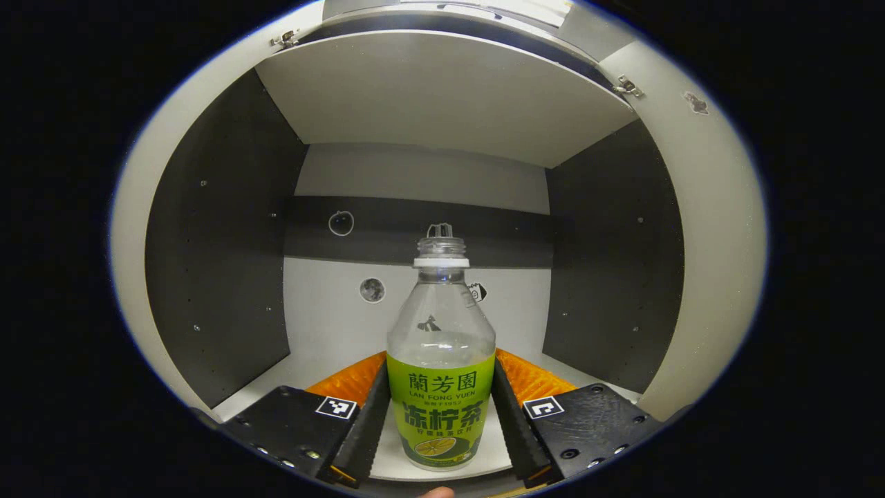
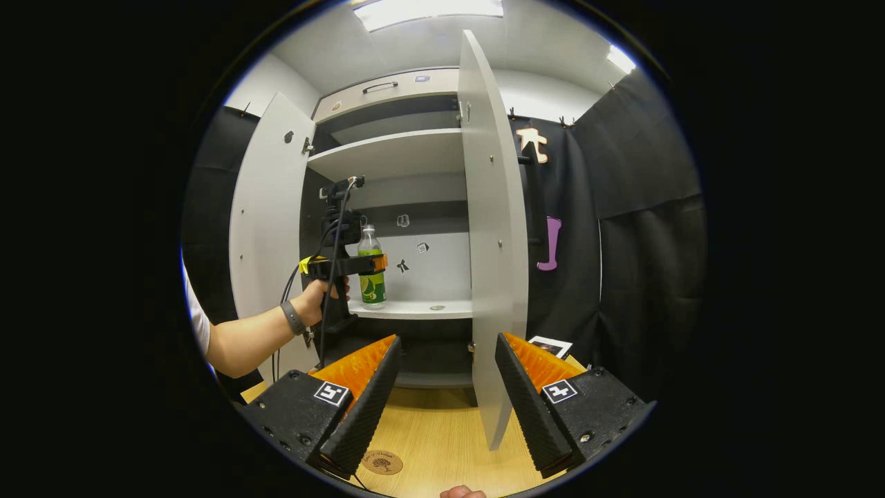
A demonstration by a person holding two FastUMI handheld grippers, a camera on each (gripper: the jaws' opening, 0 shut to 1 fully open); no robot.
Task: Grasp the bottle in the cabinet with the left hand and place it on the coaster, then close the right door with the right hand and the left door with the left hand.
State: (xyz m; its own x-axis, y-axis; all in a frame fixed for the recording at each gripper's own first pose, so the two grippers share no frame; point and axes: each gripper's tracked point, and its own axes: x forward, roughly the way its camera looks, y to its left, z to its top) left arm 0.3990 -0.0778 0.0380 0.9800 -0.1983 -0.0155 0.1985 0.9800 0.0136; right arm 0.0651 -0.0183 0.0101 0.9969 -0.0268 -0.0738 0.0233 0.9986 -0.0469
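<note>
Now: bottle between the left gripper's fingers

Upright on the cabinet shelf, the bottle stands between the left gripper's fingers; whether they press it, I cannot tell. Both doors hang open, the right door nearer. Before the cabinet, the right gripper hangs released over the counter, above the coaster

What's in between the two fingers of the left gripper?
In the left gripper view, the clear plastic bottle with the green label stands upright on the white cabinet shelf between the left gripper fingers, which sit close against its sides.
</note>
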